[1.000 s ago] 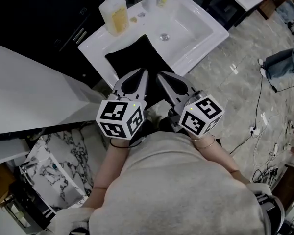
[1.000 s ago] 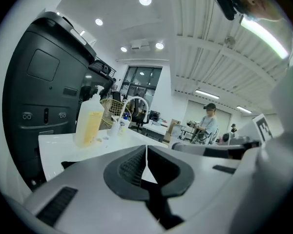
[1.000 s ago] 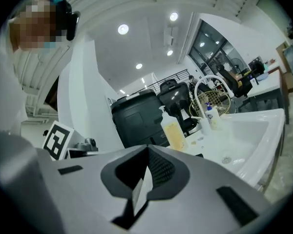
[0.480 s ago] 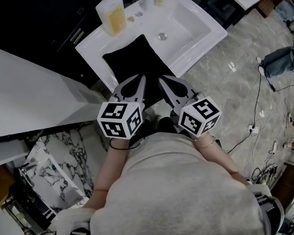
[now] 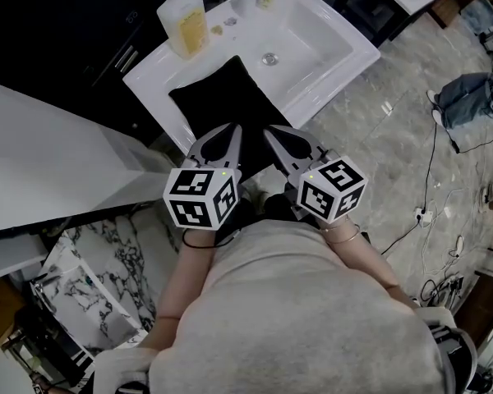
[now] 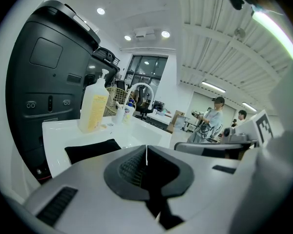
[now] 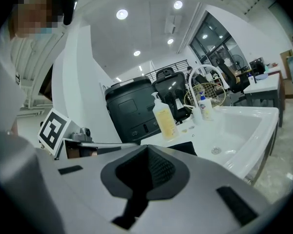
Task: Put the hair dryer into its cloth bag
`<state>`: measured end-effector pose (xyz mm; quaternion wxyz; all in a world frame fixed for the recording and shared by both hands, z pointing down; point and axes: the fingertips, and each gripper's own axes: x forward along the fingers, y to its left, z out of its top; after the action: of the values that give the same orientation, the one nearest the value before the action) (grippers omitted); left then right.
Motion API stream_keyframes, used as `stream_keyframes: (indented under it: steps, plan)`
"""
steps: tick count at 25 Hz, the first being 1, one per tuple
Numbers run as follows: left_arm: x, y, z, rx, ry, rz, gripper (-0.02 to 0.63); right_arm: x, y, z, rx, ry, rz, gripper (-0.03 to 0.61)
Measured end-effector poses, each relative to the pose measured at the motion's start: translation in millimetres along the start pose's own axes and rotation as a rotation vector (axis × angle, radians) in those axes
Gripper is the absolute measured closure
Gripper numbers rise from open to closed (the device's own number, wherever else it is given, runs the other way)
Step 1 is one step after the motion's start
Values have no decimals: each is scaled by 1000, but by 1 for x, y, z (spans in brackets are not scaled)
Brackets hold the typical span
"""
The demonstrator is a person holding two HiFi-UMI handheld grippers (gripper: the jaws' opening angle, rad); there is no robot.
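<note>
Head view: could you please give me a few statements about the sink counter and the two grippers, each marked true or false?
1. A black cloth bag lies flat on the white sink counter. True.
2. The left gripper is clamped on the bag. False: its jaws are together with nothing between them.
3. A bottle of yellow liquid stands on the counter. True.
4. The right gripper is wide open. False: its jaws are together and empty.

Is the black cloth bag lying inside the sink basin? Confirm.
No, the black cloth bag lies flat on the white ledge beside the basin.
</note>
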<state>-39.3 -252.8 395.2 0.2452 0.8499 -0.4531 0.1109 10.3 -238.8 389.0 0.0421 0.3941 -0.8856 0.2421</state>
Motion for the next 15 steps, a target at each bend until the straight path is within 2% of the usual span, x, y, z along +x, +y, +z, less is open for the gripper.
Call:
stream_keyframes:
  steps: [15]
  plan:
    - [3, 1, -8, -14, 20, -3, 601, 5, -6, -1, 9, 0, -15, 580]
